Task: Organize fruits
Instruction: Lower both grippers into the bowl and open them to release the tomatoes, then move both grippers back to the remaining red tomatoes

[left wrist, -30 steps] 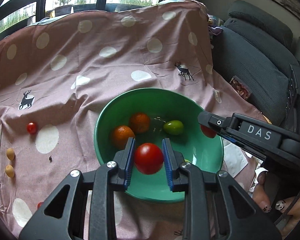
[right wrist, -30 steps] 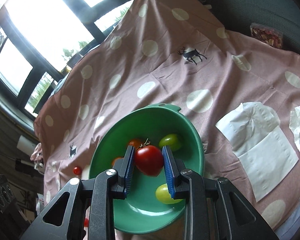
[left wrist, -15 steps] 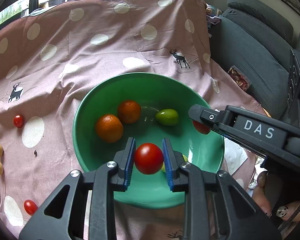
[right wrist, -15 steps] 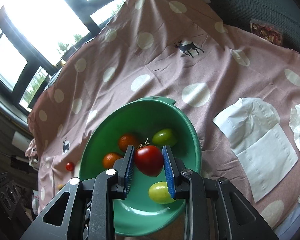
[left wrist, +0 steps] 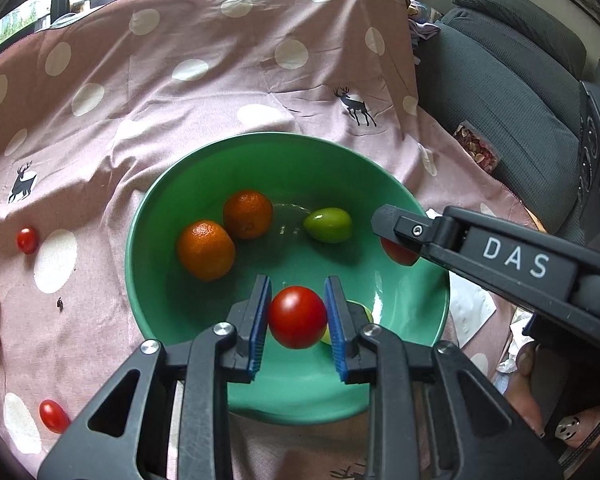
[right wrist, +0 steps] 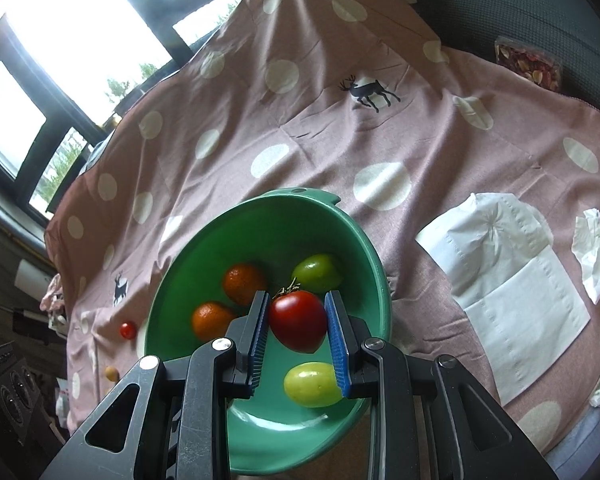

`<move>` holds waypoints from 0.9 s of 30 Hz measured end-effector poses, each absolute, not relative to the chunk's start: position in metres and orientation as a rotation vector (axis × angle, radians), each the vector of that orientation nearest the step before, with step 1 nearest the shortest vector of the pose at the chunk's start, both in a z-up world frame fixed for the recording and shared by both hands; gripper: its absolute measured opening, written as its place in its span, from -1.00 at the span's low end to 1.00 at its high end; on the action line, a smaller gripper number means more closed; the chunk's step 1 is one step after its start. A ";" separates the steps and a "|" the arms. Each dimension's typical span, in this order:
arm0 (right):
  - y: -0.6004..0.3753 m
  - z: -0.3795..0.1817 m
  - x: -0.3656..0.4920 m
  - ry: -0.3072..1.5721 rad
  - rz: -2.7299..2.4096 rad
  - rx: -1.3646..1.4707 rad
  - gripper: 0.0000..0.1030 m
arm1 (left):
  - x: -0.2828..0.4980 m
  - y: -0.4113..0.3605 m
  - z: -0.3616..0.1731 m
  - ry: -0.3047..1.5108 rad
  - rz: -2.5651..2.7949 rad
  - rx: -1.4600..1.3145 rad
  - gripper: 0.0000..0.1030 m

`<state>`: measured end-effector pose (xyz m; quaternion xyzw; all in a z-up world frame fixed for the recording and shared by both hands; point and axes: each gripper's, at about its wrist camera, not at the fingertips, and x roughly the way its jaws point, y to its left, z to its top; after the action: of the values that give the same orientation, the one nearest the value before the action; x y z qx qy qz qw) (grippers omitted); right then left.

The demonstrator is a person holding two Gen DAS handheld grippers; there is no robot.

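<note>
— Left wrist view: what's the table like?
— Pink spotted cloth [left wrist: 204, 92] with deer prints; grey sofa [left wrist: 512, 92] right of the fingers, windows beyond. Left gripper [left wrist: 298, 318] clamps a round tomato [left wrist: 297, 317] over the green bowl [left wrist: 160, 216].
— Right side?
— Right gripper [right wrist: 298, 320] pinches a stemmed tomato [right wrist: 299, 320] above that bowl; white napkins [right wrist: 512, 276] lie rightward.

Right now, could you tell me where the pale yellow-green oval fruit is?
In the right wrist view, the pale yellow-green oval fruit lies in the green plastic bowl near its front rim, just below the red tomato held in the right gripper.
</note>
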<state>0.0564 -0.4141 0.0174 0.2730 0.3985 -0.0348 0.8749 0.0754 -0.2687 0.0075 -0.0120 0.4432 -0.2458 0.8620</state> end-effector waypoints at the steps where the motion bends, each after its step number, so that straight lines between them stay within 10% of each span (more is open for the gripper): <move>1: -0.413 0.017 0.057 0.836 -0.074 0.567 -0.43 | 0.075 -0.269 0.007 0.931 -0.516 -0.023 -0.48; 16: -0.410 0.018 0.058 0.855 -0.128 0.519 -0.43 | 0.077 -0.264 0.004 0.951 -0.536 -0.062 -0.48; 21: -0.408 0.024 0.055 0.821 -0.119 0.514 -0.43 | 0.070 -0.251 0.017 0.920 -0.540 -0.093 -0.17; 27: -0.400 0.033 0.052 0.781 -0.115 0.492 0.01 | 0.059 -0.218 0.038 0.865 -0.495 -0.148 0.01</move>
<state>0.0518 -0.4003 0.0335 0.2373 0.3768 -0.0556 0.8937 0.0591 -0.2185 0.0381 -0.0711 0.4143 -0.2370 0.8759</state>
